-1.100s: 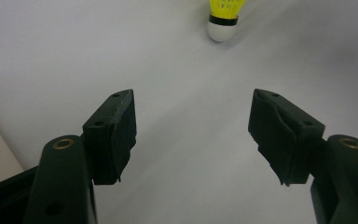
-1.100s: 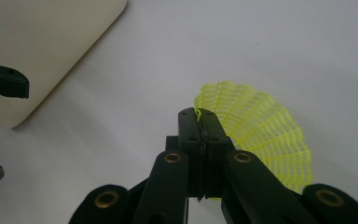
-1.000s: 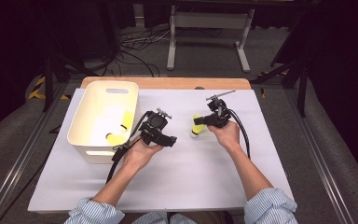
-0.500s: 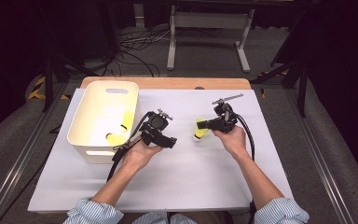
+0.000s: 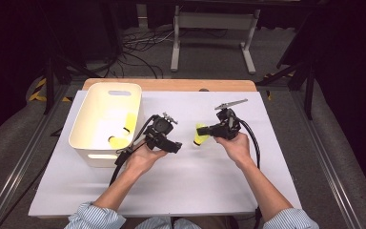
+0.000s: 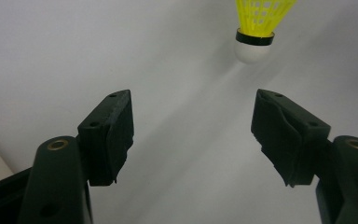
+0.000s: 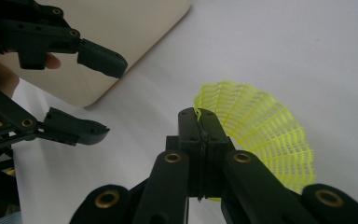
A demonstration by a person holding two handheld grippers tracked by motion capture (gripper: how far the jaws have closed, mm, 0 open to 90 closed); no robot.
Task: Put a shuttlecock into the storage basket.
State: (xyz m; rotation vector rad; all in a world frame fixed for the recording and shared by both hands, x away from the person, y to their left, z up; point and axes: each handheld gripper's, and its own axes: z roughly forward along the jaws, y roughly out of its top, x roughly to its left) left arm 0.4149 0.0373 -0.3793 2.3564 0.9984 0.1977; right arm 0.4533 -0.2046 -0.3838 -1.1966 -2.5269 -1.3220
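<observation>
Your right tool [image 5: 208, 132] pinches the mesh skirt of a yellow shuttlecock [image 5: 200, 136] just above the white desk [image 5: 228, 186] — keep that grip light — while your left tool [image 5: 171, 144] waits wide open beside the cream bin [image 5: 106, 152].

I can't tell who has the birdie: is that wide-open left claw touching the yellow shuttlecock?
Apart. In the left gripper view, bare white table separates the open left claw from the shuttlecock. The right gripper view shows the right claw pinching its skirt.
</observation>
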